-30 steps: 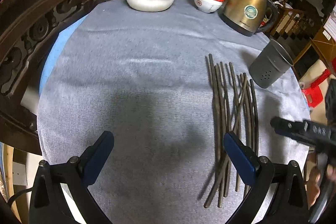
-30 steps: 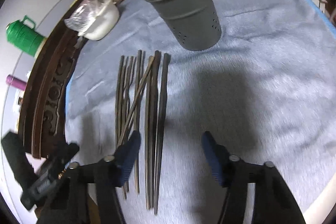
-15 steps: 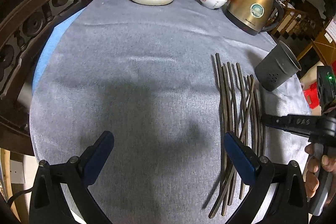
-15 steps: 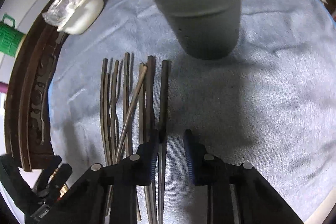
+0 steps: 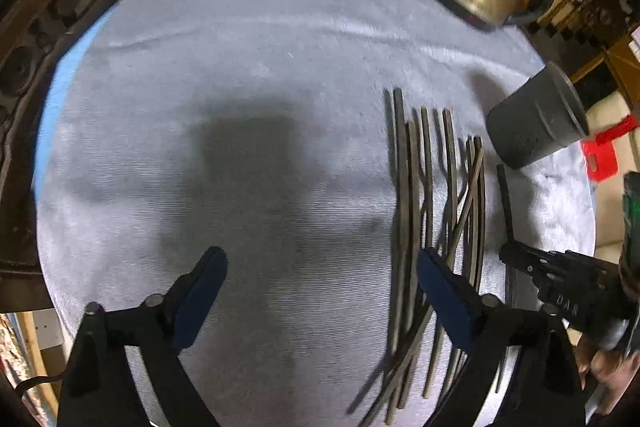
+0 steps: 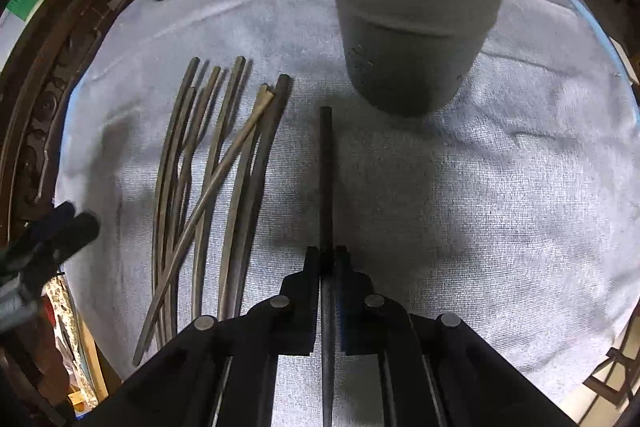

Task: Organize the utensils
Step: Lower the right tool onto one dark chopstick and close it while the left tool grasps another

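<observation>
**One chopstick held, ready for the holder**

Near the left edge of the grey cloth (image 5: pixel 248 75), the left gripper (image 5: pixel 320 291) hung over bare cloth. Its jaws were wide but closing, with nothing between them.

Toward the right side of the cloth lay the pile of dark chopsticks (image 5: pixel 424 211), loose and crossing each other.

Just right of the pile, the right gripper (image 6: pixel 329 263) was squeezed tight on one chopstick (image 6: pixel 326 179). That stick pointed straight at the dark holder (image 6: pixel 416 27), which stood close by at the right edge of the cloth.

To do this step well, I think the hand should lift the stick clear of the cloth first. Then it should tip the stick upright over the holder's open top and let go only when the end is inside, without knocking the holder over.
</observation>
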The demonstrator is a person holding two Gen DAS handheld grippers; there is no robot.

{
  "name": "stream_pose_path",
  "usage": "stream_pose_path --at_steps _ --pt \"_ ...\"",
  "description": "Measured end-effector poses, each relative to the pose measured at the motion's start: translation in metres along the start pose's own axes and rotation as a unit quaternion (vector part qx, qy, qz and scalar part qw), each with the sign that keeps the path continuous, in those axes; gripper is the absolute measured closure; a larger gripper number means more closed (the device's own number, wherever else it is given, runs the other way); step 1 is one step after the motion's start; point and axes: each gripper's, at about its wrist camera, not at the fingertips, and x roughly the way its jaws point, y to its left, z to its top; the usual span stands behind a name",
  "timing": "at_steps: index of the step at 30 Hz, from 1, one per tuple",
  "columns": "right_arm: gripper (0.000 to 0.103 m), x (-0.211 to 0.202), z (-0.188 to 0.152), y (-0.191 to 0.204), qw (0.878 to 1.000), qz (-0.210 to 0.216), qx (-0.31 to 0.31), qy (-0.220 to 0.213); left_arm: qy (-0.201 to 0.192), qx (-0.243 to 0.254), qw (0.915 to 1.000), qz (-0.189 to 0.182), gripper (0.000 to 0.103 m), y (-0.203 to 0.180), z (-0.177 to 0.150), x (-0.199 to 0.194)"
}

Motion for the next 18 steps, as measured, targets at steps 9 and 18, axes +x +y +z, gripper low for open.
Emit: stream_pose_path --at_steps 9,18 --pt "0.094 -0.004 -0.01 -0.02 1.0 0.022 0.004 -0.011 0.065 0.011 0.9975 0.027 0.039 -0.026 0.021 0.028" --pt "0.094 -0.006 -0.014 -0.032 0.999 0.032 0.006 -0.017 0.085 0.007 0.9961 0.021 0.053 -0.032 0.031 0.037"
